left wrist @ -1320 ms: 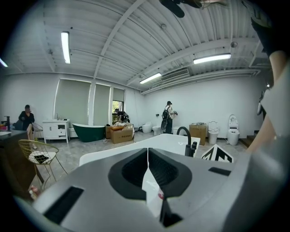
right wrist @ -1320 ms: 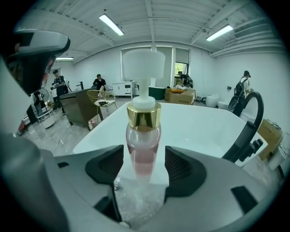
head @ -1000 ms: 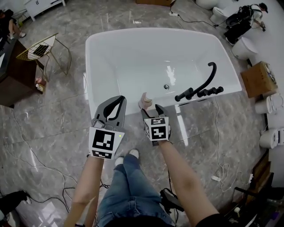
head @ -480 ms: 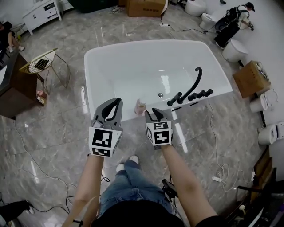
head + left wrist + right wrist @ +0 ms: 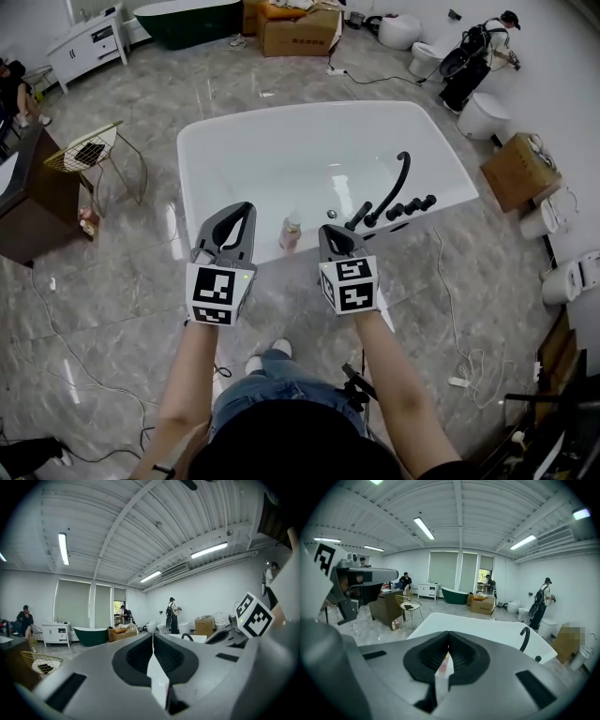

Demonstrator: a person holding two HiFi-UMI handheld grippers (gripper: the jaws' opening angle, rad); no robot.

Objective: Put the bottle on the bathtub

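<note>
**Logging bottle on bathtub rim, both tongs clear of it**

The bottle (image 5: 292, 231), pale pink with a lighter cap, stood upright on the near rim of the white bathtub (image 5: 225, 141), left of the black faucet (image 5: 389, 197) mounted on that same rim.

The left tongs (image 5: 240, 212) hung over the bathtub's near edge, just left of the bottle and not touching it. In the left gripper view its jaws (image 5: 152, 637) were pressed together at the tips, with nothing between them.

The right tongs (image 5: 330, 234) were held at the bathtub's near edge, just right of the bottle and apart from it. In the right gripper view its jaws (image 5: 448, 644) met at the tips and held nothing; a sliver of pink showed through the slit below them.

A gold wire chair (image 5: 89, 150) stood left of the bathtub, a cardboard box (image 5: 514, 172) to its right.
</note>
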